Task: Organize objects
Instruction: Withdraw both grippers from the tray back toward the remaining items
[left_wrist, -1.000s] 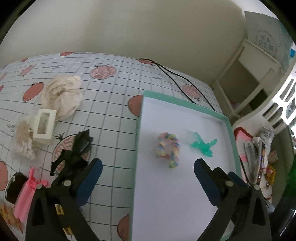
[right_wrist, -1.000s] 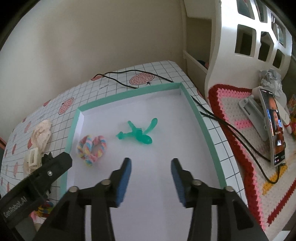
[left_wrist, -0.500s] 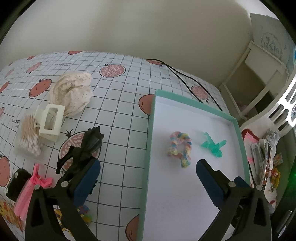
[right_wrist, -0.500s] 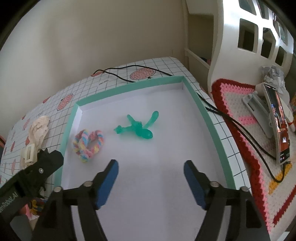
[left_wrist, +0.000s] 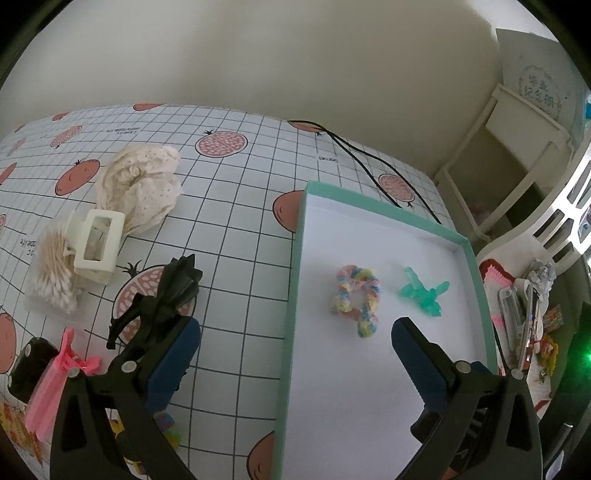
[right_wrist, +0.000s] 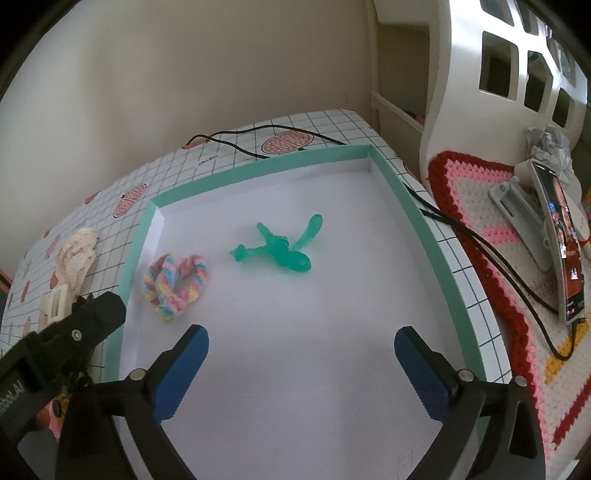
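Right gripper (right_wrist: 301, 347) spread wide, empty, w/ both blue pads low in frame over the white floor of the green-rimmed box (right_wrist: 397, 192). Left gripper (left_wrist: 295, 341) also wide, empty, straddling the box's left rim at bottom of frame. Inside box, mid-frame: pastel scrunchie (right_wrist: 177, 280) near left wall, green clip (right_wrist: 280, 249) just right of it, apart. On the gridded cloth (left_wrist: 236, 192) at left of frame: black claw clip (left_wrist: 173, 286), cream claw clip (left_wrist: 96, 245), cotton swabs (left_wrist: 51, 269), cream scrunchie (left_wrist: 140, 186), pink clip (left_wrist: 55, 380).
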